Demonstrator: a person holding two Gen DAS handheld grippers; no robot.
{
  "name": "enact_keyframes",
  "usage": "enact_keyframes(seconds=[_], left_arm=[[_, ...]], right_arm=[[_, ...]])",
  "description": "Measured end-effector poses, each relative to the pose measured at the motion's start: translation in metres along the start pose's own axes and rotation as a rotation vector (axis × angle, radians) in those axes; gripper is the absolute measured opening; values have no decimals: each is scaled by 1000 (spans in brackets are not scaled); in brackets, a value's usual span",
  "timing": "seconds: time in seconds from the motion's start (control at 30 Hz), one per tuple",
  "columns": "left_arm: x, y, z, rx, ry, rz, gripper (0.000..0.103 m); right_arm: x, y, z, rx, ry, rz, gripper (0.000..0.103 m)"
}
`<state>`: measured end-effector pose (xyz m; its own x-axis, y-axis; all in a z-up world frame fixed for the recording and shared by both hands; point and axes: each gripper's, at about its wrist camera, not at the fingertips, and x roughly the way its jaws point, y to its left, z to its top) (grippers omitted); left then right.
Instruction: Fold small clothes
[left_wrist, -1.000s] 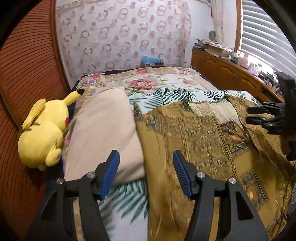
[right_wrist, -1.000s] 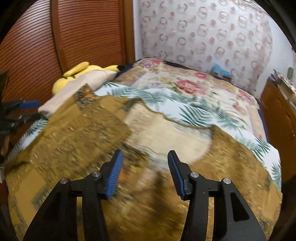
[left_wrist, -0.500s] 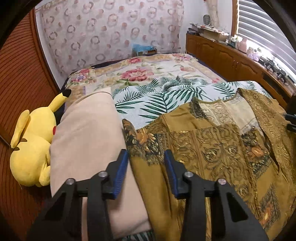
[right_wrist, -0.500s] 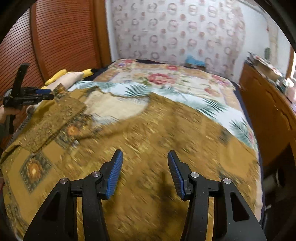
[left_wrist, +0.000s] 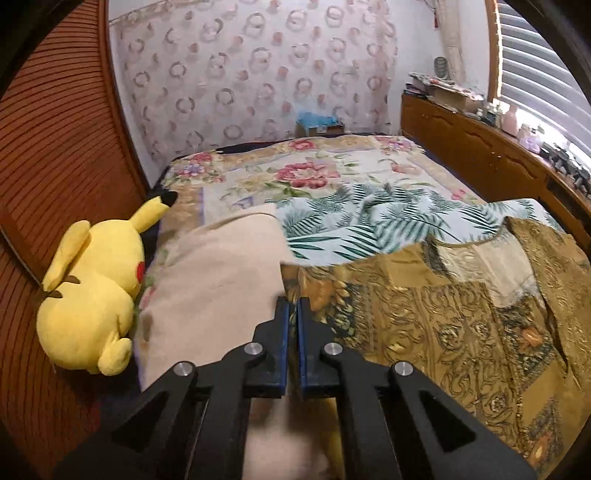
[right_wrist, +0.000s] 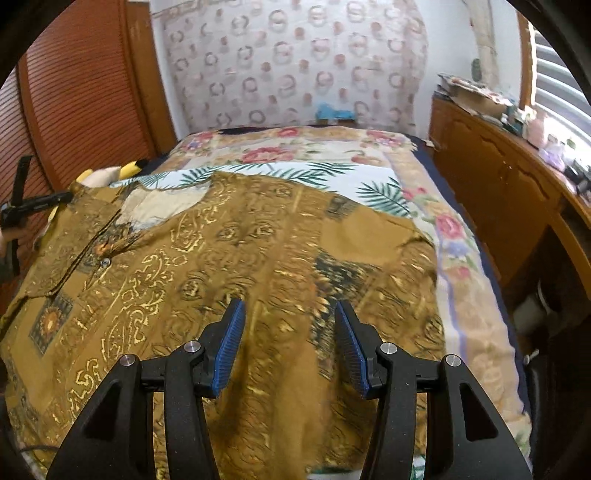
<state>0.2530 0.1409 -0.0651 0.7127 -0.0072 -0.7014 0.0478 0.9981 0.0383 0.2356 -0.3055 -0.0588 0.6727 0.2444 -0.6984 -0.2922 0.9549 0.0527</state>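
An ochre shirt (left_wrist: 443, 325) with gold scroll print lies spread flat on the bed. In the left wrist view my left gripper (left_wrist: 291, 306) is shut, its blue pads pinched together on the edge of the shirt's left sleeve, beside a beige pillow (left_wrist: 214, 288). The right wrist view shows that same left gripper (right_wrist: 68, 196) at the far left, meeting the sleeve corner. My right gripper (right_wrist: 290, 332) stands open above the right half of the shirt (right_wrist: 258, 240), with nothing gripped between its pads.
A yellow plush toy (left_wrist: 88, 295) lies left of the pillow against a slatted wooden door (left_wrist: 55, 147). The floral and palm-print bedspread (left_wrist: 351, 221) stretches beyond the shirt. A wooden cabinet (right_wrist: 498, 192) with clutter runs along the bed's right side.
The left gripper's jaws went from wide apart to shut as it moved up to the sleeve edge. The right gripper swept rightward across the shirt, still open.
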Motion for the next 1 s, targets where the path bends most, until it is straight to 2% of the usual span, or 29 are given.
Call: enact_keyframes(seconds=[0.17,0.3,0.57,0.73,1.0], left_arm=[[-5,1,-1,-10,-4,-3,2],[-31,-9,-6,5,-38,-7,6],[-82,-43,-30,55,-74,-91,19],[-93,-73,-53,86,-57,-129,21],[-84,-110,-88,99,23,-176,22]], right_arm=[[-11,-8,-4,16,-15,-19,51],[-23,-14,-5,19,-36,-47,51],[-48,-30,-13,29,-68,-126,51],[-54,-46,-27,65,-56,-146,51],[-49,-65,-50,112,-8,-147,51]])
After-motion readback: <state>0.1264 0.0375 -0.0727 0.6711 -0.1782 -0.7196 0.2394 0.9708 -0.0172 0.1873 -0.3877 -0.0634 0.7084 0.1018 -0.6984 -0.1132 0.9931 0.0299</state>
